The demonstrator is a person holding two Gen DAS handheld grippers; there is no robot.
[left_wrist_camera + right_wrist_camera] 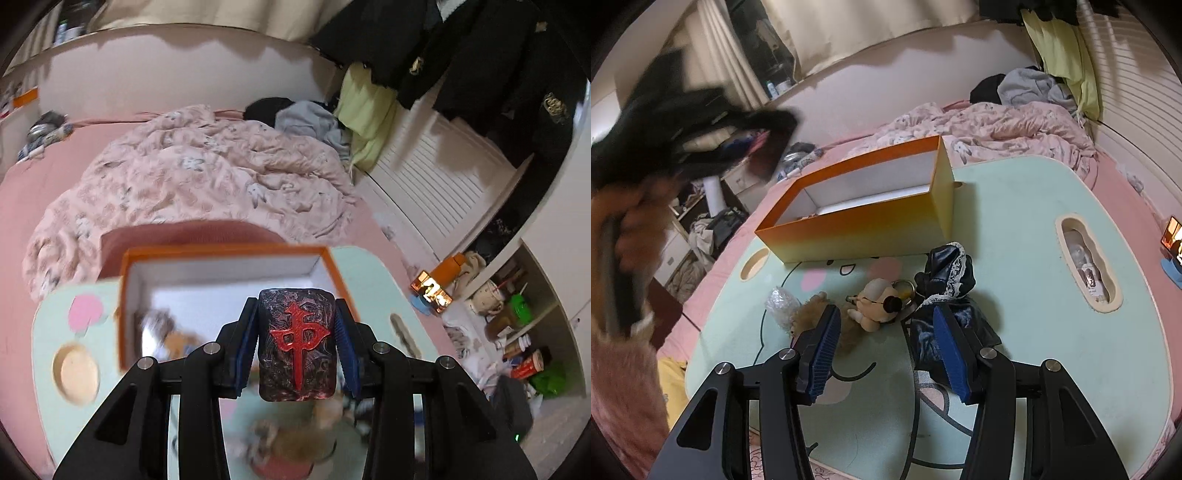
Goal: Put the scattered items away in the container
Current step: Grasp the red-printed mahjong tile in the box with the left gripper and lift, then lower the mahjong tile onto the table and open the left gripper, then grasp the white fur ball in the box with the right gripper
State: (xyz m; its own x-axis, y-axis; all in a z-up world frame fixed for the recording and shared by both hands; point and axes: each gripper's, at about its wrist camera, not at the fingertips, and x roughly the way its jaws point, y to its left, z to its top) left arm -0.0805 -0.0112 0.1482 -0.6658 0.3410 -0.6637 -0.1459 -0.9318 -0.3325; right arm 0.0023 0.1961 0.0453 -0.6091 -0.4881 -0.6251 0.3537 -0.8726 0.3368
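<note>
My left gripper [297, 310] is shut on a dark marbled block [297, 343] bearing a red character, held in the air over the near wall of the orange box [221, 254]. Blurred items [166, 332] lie inside the box. In the right wrist view the left gripper [757, 144] is a dark blur, high and left of the box [857, 229]. My right gripper [882, 317] hangs open and empty over the mint table [1015, 221]. Below it lie a beige plush toy [875, 299], a brown fluffy toy [809, 314], a bubble-wrap bundle [781, 302] and a black lace garment [945, 273].
A person's hand [639, 218] in a pink fuzzy sleeve carries the left gripper. The table has an oval slot [1086, 269] with small items on the right and a round cup hole [755, 264] on the left. A crumpled pink quilt [192, 173] lies behind the table.
</note>
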